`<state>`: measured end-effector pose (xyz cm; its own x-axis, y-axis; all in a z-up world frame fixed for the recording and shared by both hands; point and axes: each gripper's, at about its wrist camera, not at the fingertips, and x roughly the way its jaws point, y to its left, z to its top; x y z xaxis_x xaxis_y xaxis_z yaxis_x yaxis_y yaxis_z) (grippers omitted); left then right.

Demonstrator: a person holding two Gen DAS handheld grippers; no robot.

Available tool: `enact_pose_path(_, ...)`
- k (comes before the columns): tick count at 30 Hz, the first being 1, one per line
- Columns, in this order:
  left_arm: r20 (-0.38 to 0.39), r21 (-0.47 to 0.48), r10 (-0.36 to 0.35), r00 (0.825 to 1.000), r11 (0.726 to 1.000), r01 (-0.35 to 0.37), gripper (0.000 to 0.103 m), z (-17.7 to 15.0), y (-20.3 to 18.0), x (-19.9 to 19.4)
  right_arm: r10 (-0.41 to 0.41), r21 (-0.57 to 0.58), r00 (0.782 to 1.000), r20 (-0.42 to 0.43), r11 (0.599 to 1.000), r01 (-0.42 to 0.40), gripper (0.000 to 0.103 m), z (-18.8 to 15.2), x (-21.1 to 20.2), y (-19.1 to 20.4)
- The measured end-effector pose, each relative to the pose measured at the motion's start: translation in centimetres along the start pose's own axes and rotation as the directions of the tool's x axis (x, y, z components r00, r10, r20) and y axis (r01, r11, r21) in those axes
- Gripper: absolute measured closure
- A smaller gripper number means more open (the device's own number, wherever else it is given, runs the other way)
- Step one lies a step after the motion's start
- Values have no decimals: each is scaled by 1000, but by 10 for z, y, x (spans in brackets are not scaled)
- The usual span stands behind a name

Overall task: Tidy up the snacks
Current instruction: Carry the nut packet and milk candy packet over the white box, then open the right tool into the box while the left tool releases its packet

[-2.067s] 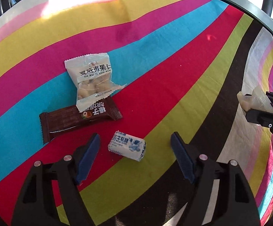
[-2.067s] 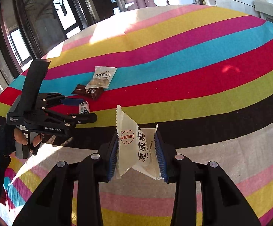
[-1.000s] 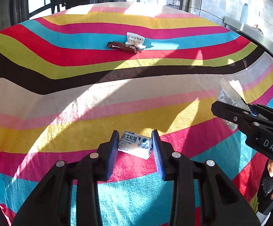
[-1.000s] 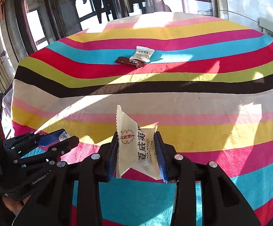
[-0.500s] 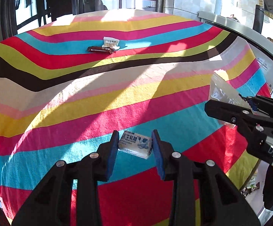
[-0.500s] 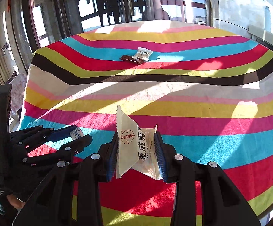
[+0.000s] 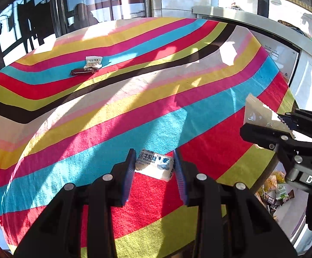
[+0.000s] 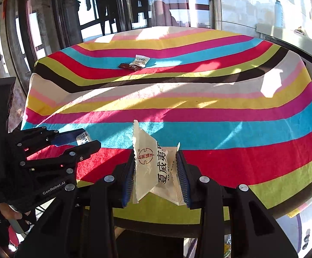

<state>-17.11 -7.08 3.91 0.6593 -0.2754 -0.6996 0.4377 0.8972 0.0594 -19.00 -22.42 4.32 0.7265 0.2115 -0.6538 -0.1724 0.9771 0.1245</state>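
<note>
**Both grippers carry a snack out past the near edge of the striped table**

The table (image 8: 199, 111) wears a cloth of red, blue, yellow, pink, white and dark bands, sunlit in patches. Far across it a brown bar (image 7: 83, 71) lies with a pale nut packet (image 7: 94, 62) resting partly on its right end; both sit well apart from the grippers. Behind the table are tall windows with dark clothes hanging, and to the right a white counter (image 7: 252, 19). Low at the right of the left wrist view, below the table edge, a heap of small wrapped snacks (image 7: 274, 191) shows, though too small and blurred to tell what holds them.

Half a second ago both cameras were closer over the cloth; now more of the table's near rim and the space under it is in view, and the two snacks on the table look smaller and farther off.

The left gripper (image 7: 154, 172) is clamped on a small white-and-blue milk candy (image 7: 153, 164), its blue pads pressing the short ends, the wrapper lying crosswise and slightly tilted. The right gripper (image 8: 156, 178) is clamped on a white nut pouch (image 8: 153, 167) with red and dark print, held upright on edge, its crimped top corner sticking up above the fingers and the pouch creased in the middle. Both held snacks hang above the table's near edge
</note>
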Motion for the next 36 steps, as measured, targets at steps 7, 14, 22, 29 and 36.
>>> enact_pose_path(7, -6, 78, -37, 999, 996, 38, 68, 0, -39, -4, -52, 43, 999, -1, 998, 52, 66, -28, -21, -30)
enact_pose_path(14, -39, 178, -89, 995, 979, 95, 68, -10, -90, -3, -105, 128, 994, -29, 986, 108, 66, -67, -37, -70)
enact_pose_path(22, -111, 290, -155, 982, 940, 181, 68, -26, -149, 7, -170, 240, 982, -81, 953, 185, 66, -112, -51, -115)
enact_pose_path(29, -202, 323, -293, 935, 881, 346, 67, -35, -189, 9, -220, 309, 967, -127, 918, 250, 66, -146, -62, -147)
enact_pose_path(36, -248, 360, -366, 897, 825, 436, 67, -39, -225, 8, -264, 372, 952, -155, 877, 304, 66, -178, -76, -169)
